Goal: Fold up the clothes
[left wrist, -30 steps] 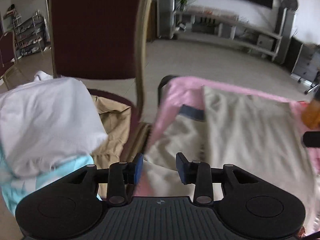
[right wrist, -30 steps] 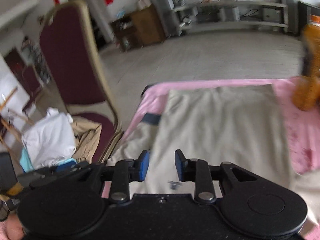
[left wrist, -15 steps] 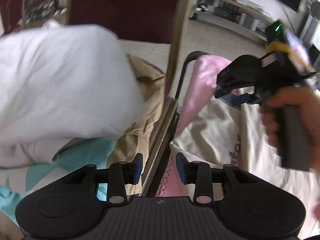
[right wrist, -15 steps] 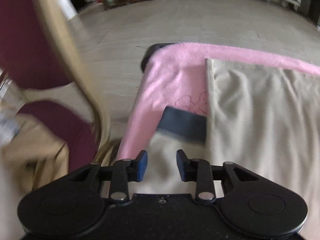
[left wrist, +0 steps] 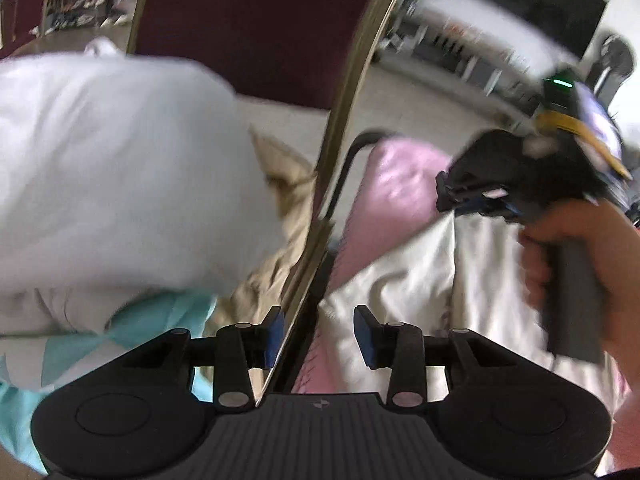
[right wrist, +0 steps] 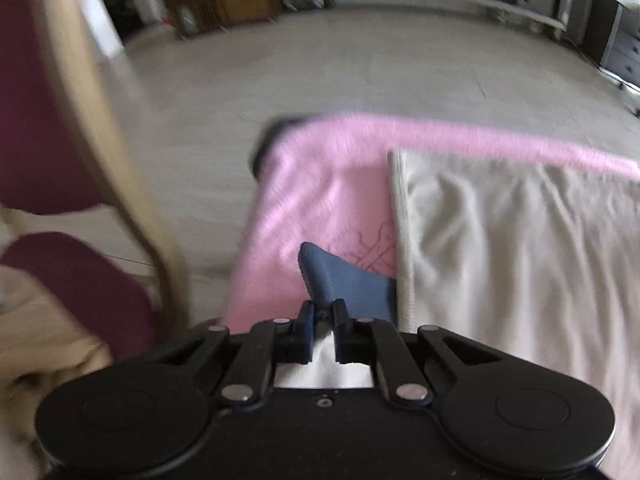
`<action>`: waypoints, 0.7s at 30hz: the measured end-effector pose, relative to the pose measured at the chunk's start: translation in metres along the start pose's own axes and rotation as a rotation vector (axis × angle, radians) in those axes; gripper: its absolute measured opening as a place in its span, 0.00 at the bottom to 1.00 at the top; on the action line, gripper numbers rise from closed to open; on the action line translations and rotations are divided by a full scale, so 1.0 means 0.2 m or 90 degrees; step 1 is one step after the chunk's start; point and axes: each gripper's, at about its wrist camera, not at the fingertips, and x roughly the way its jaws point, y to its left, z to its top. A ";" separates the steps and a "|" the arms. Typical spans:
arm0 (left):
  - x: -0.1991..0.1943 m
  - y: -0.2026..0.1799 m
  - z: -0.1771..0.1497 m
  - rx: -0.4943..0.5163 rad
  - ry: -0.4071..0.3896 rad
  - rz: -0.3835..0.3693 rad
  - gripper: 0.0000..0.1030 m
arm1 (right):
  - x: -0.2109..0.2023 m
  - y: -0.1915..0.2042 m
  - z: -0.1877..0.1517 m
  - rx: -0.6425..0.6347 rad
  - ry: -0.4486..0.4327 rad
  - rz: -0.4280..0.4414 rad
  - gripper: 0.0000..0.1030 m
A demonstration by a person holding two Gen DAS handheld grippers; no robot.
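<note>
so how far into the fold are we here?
Done: beige garment is spread on the pink blanket, one side edge straight. In hand: right gripper is shut on its blue cuff; left gripper is open, holding nothing. Left: finishing this fold, plus the pile on the chair, white garment on top.

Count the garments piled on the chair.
3 show: a white one on top, a tan one beside it against the chair frame, a turquoise one underneath. More may be hidden below.
</note>
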 end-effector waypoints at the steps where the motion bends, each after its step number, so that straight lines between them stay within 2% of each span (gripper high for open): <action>1: -0.03 0.01 0.00 -0.003 -0.021 -0.019 0.37 | -0.11 -0.02 -0.01 -0.008 -0.019 0.036 0.08; 3: -0.09 0.05 0.01 -0.019 -0.057 -0.068 0.41 | -0.35 -0.08 -0.06 -0.027 -0.064 0.114 0.08; 5: -0.14 0.11 0.02 -0.054 -0.075 -0.138 0.42 | -0.61 -0.18 -0.14 -0.045 -0.119 0.208 0.08; 8: -0.18 0.20 0.02 -0.126 -0.084 -0.266 0.45 | -0.83 -0.39 -0.29 -0.017 -0.158 0.351 0.08; 10: -0.20 0.24 0.02 -0.150 -0.089 -0.343 0.50 | -0.96 -0.52 -0.39 0.008 -0.178 0.445 0.08; 13: -0.20 0.26 0.02 -0.181 -0.087 -0.455 0.55 | -0.96 -0.70 -0.49 0.107 -0.168 0.598 0.08; 15: -0.17 0.25 0.01 -0.210 -0.078 -0.528 0.64 | -0.88 -0.78 -0.57 0.175 -0.148 0.689 0.08; 18: -0.16 0.29 0.01 -0.258 -0.088 -0.578 0.69 | -0.83 -0.79 -0.66 0.221 -0.123 0.775 0.08; 21: -0.11 0.34 -0.01 -0.315 -0.088 -0.617 0.71 | -0.78 -0.75 -0.69 0.222 -0.093 0.823 0.09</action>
